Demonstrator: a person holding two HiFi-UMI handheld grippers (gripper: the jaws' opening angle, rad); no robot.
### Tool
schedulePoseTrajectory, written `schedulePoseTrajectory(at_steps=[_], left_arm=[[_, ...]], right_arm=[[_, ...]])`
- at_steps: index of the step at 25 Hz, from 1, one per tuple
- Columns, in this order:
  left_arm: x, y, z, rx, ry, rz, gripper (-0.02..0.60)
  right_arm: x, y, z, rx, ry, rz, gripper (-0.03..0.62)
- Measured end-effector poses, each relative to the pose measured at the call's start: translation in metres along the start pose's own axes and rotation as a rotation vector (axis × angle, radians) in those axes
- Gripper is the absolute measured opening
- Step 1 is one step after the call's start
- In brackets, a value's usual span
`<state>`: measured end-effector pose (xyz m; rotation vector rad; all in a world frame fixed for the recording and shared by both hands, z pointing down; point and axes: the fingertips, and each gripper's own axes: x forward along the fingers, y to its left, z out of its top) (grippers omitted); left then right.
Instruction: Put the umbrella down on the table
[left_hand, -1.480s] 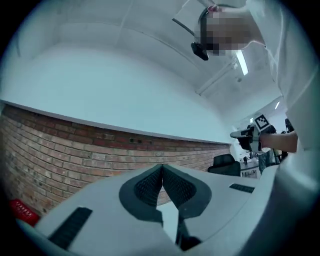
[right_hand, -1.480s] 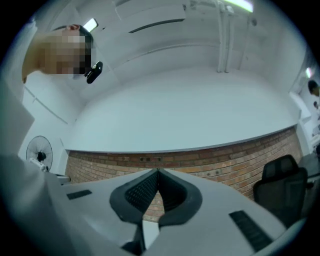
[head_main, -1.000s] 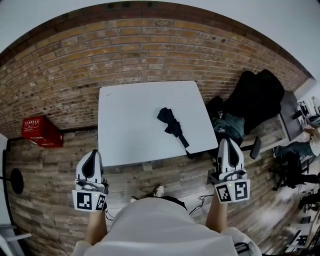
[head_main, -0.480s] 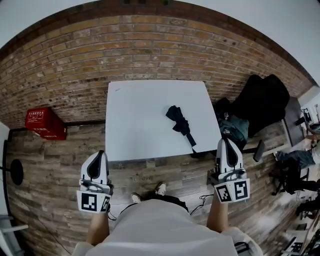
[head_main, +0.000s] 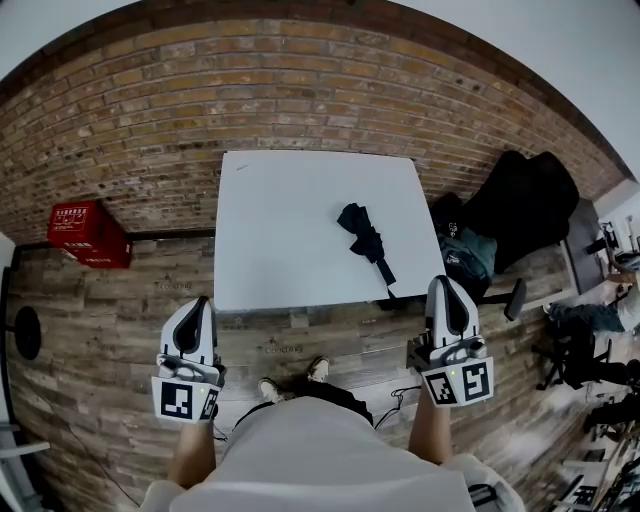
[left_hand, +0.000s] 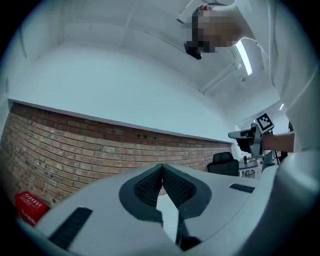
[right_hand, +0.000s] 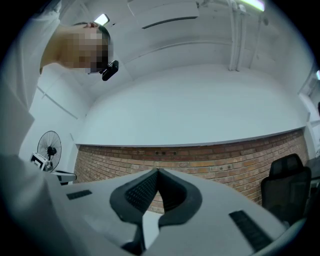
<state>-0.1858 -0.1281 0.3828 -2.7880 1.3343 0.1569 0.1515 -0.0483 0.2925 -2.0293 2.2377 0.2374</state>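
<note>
A brick wall (head_main: 300, 90) arcs across the upper frame, with a white surface (head_main: 290, 220) standing against it at centre. Wood-plank floor (head_main: 100, 300) fills the lower part. A red crate (head_main: 88, 232) sits at left, a black office chair (right_hand: 282, 182) at right. A strip light (left_hand: 245, 56) hangs overhead.

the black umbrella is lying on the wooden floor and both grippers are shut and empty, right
No: the umbrella lies on the white table, near its front right corner, as the head view shows. The left gripper and right gripper are indeed shut and empty.
</note>
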Motion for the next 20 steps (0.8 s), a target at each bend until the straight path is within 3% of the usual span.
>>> schedulePoseTrajectory(at_steps=[8,20], left_arm=[[0.013,-0.017,-0.003,-0.005,-0.004,-0.067,0.023],[0.020,-0.014,-0.008,-0.013,0.007,-0.085,0.023]], right_arm=[[-0.016,-0.007,-0.010,-0.018,0.042,-0.055,0.018],[-0.017,-0.009,-0.014,-0.031,0.052,-0.084,0.019]])
